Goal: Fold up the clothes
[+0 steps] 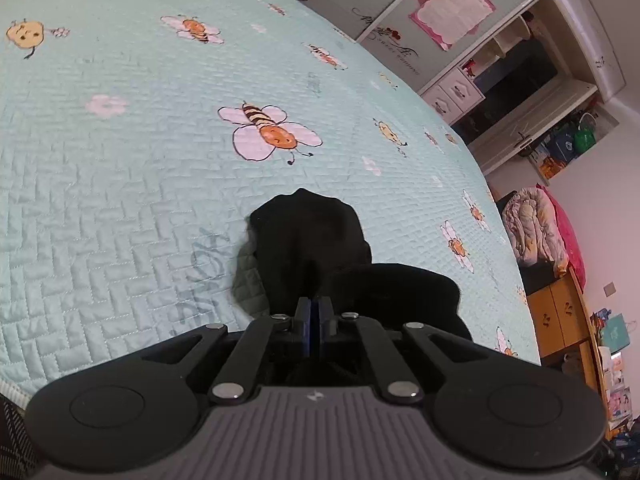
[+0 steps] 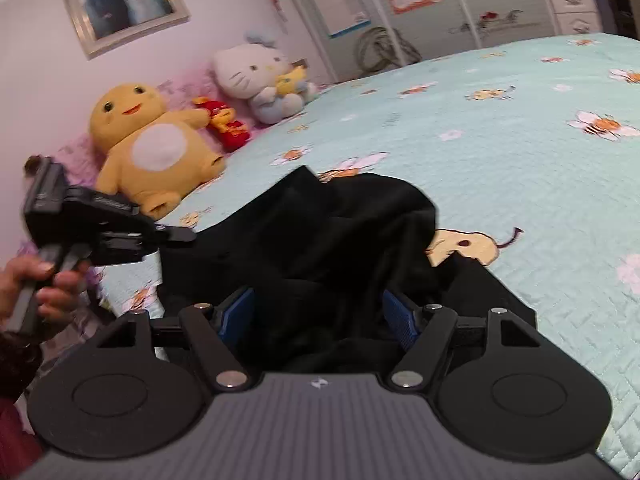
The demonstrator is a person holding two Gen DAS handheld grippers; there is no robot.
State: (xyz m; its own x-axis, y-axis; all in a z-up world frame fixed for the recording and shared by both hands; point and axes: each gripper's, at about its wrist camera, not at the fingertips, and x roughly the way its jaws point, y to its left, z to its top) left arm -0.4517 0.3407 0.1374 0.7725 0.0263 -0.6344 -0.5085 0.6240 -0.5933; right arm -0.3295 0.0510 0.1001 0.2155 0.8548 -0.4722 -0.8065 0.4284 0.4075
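Observation:
A black garment (image 1: 308,236) lies bunched on the pale green bee-print bedspread (image 1: 120,160). My left gripper (image 1: 314,304) is shut, blue pads together, with a fold of the black cloth pinched and lifted a little off the bed. In the right wrist view the garment (image 2: 320,232) spreads in front of me. The left gripper (image 2: 184,236), held by a hand (image 2: 52,284), grips its left edge. My right gripper (image 2: 320,308) stands wide open over the near part of the garment. Cloth lies between its blue pads (image 2: 240,312), which do not press on it.
A yellow plush (image 2: 152,148), a red doll (image 2: 226,124) and a white cat plush (image 2: 256,76) sit at the head of the bedspread (image 2: 500,160). A wardrobe (image 1: 440,20) stands beyond the bed. Bundled bedding (image 1: 532,228) rests on a wooden cabinet.

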